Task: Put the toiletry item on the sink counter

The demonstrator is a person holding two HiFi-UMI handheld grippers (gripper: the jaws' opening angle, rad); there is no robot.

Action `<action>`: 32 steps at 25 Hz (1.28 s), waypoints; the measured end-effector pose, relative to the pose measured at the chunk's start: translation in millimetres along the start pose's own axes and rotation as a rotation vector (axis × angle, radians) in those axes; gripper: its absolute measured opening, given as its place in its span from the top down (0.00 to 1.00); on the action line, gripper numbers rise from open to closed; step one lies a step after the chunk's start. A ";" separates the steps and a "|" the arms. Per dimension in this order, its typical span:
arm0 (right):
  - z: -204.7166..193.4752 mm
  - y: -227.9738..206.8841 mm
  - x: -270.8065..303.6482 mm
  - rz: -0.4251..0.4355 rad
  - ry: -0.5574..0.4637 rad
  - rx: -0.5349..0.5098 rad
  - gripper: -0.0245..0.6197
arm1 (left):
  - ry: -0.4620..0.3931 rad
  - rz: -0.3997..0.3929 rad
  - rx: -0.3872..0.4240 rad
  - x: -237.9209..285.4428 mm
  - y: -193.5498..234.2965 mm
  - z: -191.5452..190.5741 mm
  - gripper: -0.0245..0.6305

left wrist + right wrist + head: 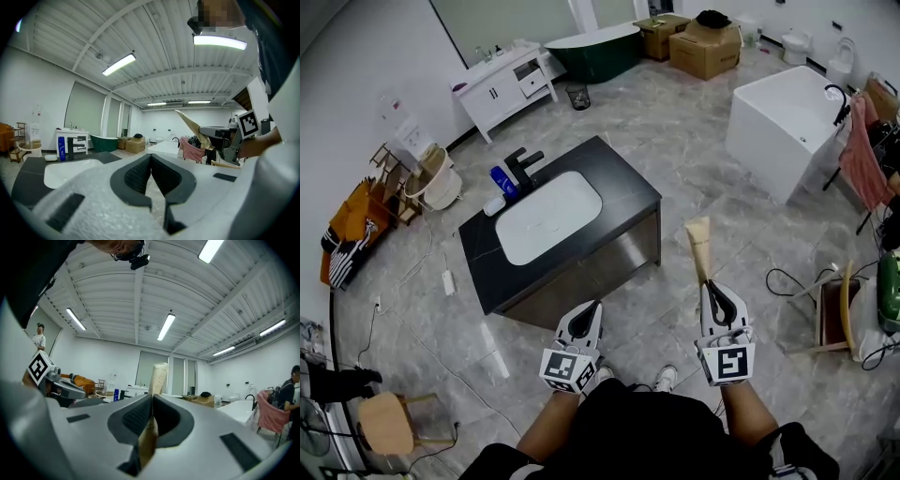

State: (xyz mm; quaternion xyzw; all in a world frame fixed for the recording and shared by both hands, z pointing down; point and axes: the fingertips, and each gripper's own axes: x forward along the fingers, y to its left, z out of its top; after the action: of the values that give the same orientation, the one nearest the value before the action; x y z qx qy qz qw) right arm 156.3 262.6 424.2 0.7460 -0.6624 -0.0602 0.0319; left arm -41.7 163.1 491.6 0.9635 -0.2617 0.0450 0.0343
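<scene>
A tall beige toiletry tube [699, 246] stands upright in my right gripper [710, 284], whose jaws are shut on its lower end. The right gripper view shows the tube [158, 378] pinched between the pads and rising above them. My left gripper [592, 306] is shut with nothing in it, its jaws [151, 157] meeting at the tips. Both grippers hang above the floor, in front of the black sink counter [619, 187] with its white basin [548, 216]. The tube is to the right of the counter's near corner.
On the counter stand a black faucet [523, 167], a blue bottle [502, 181] and a small white item [493, 205]. A white bathtub [787, 127] is at right, a pink towel [861, 155] beside it. A wooden stool [389, 422] is at lower left, and cables lie on the floor.
</scene>
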 end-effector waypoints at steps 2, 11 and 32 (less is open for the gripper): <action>-4.2 -8.6 -4.6 0.007 0.009 0.013 0.94 | 0.004 0.014 -0.008 1.7 -8.7 -2.5 0.95; -6.6 -22.6 4.2 0.042 -0.016 0.036 0.94 | -0.012 0.017 0.015 22.4 -27.2 6.9 0.95; -14.6 10.9 188.3 0.141 -0.036 0.003 0.94 | -0.045 0.124 0.017 82.5 146.6 14.4 0.95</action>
State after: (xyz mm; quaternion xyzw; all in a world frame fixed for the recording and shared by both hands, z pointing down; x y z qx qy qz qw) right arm 169.2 74.0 431.1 0.6964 -0.7138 -0.0702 0.0229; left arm -44.3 -5.8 492.2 0.9464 -0.3213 0.0275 0.0173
